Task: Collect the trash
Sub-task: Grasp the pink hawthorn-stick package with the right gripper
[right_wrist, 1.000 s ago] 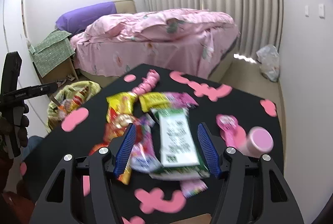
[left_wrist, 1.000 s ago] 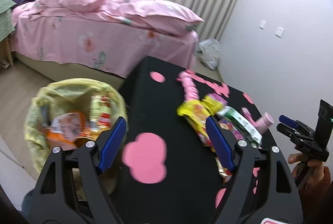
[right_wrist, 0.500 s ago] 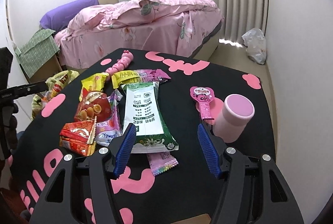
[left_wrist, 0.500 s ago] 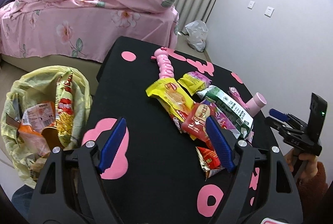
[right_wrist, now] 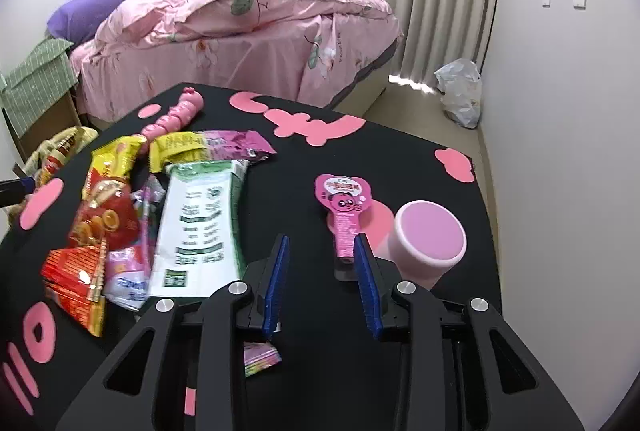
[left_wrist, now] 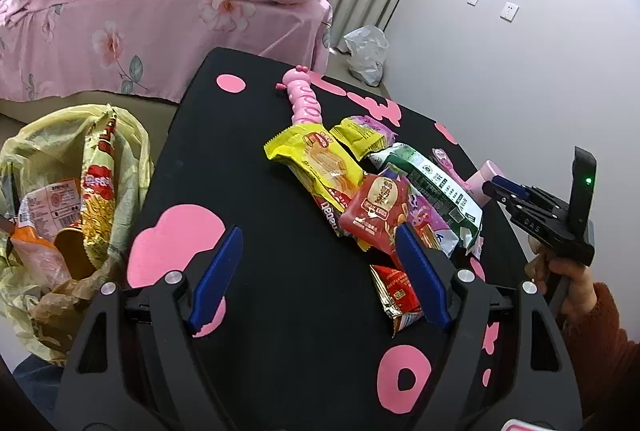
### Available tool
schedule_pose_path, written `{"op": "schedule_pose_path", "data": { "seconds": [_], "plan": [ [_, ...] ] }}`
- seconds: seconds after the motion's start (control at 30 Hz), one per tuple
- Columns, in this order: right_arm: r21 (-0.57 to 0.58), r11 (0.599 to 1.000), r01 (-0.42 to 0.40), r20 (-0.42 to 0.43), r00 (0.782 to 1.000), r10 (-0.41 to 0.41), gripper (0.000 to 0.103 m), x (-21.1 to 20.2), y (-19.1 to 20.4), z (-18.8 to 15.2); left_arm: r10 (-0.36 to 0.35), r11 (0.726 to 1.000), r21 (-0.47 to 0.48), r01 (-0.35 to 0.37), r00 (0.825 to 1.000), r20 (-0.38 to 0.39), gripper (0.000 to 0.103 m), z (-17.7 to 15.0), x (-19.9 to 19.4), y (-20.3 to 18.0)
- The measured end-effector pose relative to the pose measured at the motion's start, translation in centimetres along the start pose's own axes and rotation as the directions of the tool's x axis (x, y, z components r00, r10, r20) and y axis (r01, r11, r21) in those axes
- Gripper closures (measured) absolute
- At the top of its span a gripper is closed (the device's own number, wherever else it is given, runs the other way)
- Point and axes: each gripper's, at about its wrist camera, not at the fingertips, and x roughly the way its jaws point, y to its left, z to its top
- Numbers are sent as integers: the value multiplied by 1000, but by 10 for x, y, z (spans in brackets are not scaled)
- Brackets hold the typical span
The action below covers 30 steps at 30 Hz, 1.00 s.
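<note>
Hidden: small pink wrapper (right_wrist: 260, 357) mostly under right gripper (right_wrist: 320, 283).
Wrappers: crinkled snack packets (left_wrist: 376, 191) heaped on the black table (left_wrist: 248, 159), at 12 o'clock.
Left gripper (left_wrist: 320, 275): jaws wide, empty.
Right gripper: jaws just been closing, nothing between.
Bag: yellow trash bag (left_wrist: 132, 135) at 9 o'clock.

Both wrist views angle down, close over black pink-patterned table (left_wrist: 248, 167) (right_wrist: 304, 159); both share green-white wrapper (left_wrist: 436, 183) (right_wrist: 200, 219).
</note>
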Motion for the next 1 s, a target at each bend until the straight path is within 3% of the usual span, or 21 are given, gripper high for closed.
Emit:
{"op": "schedule_pose_path", "data": {
  "seconds": [0.53, 0.67, 0.77, 0.9, 1.0],
  "plan": [
    [-160, 980, 121, -54, 990, -132, 73, 57, 15, 14, -23, 1000, -6, 23, 1000, 0, 28, -7, -3, -1],
    [-143, 986, 89, -70, 993, -100, 80, 56, 17, 13, -26, 1000, -18, 26, 1000, -4, 28, -8, -2, 2],
    [-79, 997, -8, -99, 995, 1, 81, 49, 15, 6, -30, 999, -23, 30, 1000, -4, 28, -7, -2, 3],
    [0, 999, -45, -40, 998, 45, 81, 17, 5, -5, -48, 999, -9, 48, 999, -7, 28, 1, 1, -4],
    [88, 996, -32, 21, 999, 30, 81, -14, -16, -15, -112, 994, 9, 112, 994, -13, 28, 14, 13, -22]
  ]
}}
